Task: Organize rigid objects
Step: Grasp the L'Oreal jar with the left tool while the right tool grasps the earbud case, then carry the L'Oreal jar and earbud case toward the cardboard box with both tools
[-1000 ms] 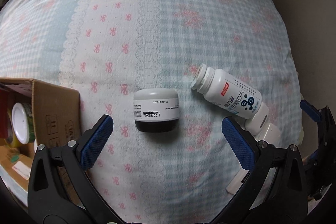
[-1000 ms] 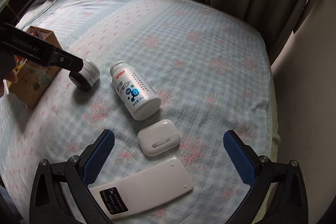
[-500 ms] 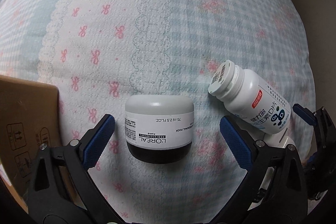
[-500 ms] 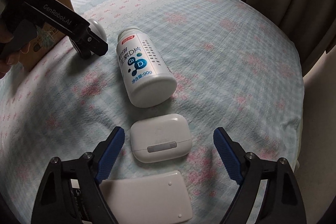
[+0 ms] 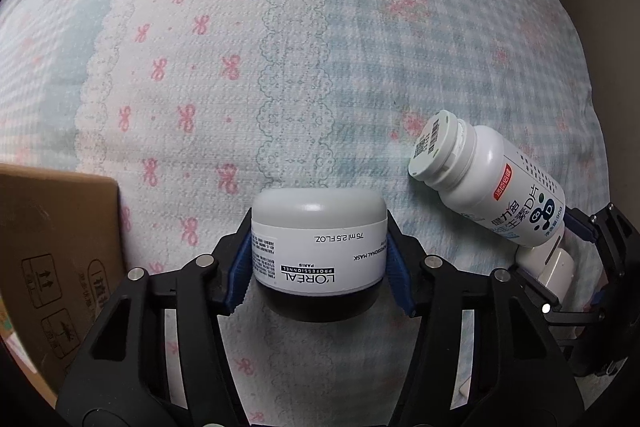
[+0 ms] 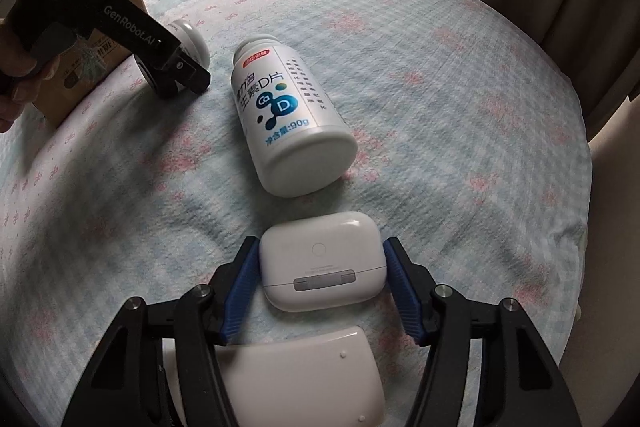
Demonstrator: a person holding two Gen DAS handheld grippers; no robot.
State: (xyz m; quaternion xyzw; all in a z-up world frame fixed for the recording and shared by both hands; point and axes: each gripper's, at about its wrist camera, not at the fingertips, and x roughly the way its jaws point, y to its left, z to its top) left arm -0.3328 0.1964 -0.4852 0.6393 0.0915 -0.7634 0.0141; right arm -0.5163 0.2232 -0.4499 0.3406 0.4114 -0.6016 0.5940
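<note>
Grasping is the step in hand: on the bed (image 5: 280, 27), the left tool (image 5: 319, 263) clamps the cream jar (image 5: 318, 251) just beside the cardboard box (image 5: 52, 267), while the right tool (image 6: 322, 291) pinches the earbud case (image 6: 322, 259), farther from the box. Next, I judge, each lifts straight and carries boxward.

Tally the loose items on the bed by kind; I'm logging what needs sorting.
Cream jar: 1
Pill bottle: 1
Earbud case: 1
Flat white remote-like device: 1
Total: 4
</note>
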